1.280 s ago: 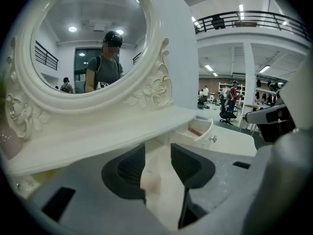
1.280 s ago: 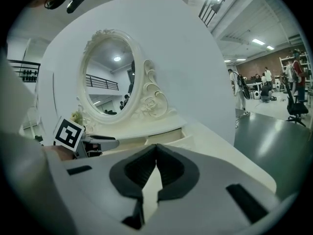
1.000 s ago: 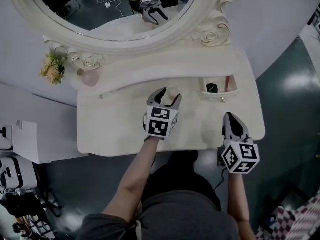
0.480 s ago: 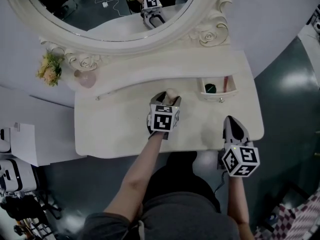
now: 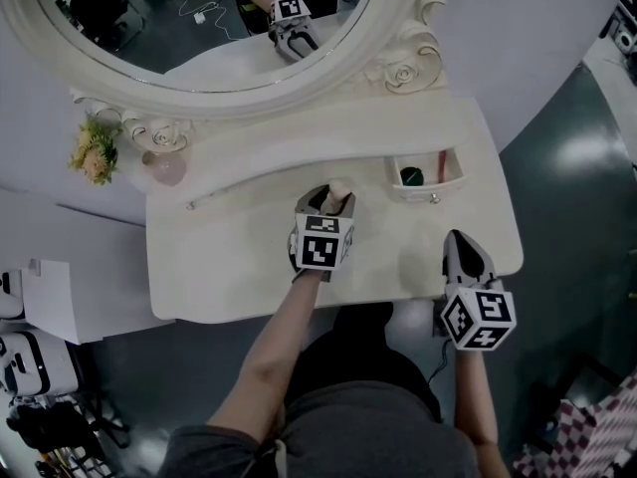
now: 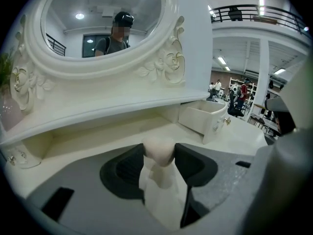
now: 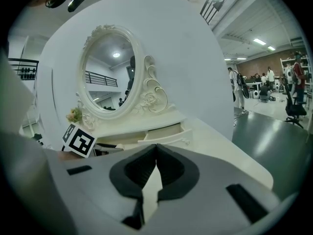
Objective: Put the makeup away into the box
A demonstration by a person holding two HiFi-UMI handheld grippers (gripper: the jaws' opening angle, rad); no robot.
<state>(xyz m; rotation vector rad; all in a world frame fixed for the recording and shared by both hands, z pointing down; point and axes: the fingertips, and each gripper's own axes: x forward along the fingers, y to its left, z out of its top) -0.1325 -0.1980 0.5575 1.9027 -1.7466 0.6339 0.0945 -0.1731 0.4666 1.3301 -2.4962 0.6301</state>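
A cream makeup sponge (image 5: 338, 189) stands on the white dressing table (image 5: 219, 267). My left gripper (image 5: 331, 201) is over it and its jaws are closing. In the left gripper view both pads touch the sides of the sponge (image 6: 158, 151), at my left gripper (image 6: 159, 155). The small open box (image 5: 430, 189) sits to the right under the shelf, with a green item (image 5: 411, 176) and a red stick (image 5: 448, 163) inside. It also shows as the box (image 6: 204, 119). My right gripper (image 5: 466, 250) hovers at the table's front right corner, shut and empty, its tips (image 7: 155, 152) meeting.
An oval mirror in an ornate white frame (image 5: 398, 68) rises behind the shelf. A small bunch of flowers (image 5: 95, 153) and a pink bottle (image 5: 165, 166) stand at the shelf's left end. A white cabinet (image 5: 60, 297) stands on the floor to the left.
My left gripper sank over the sponge and its jaws came in around the sponge. The right gripper stayed where it was.
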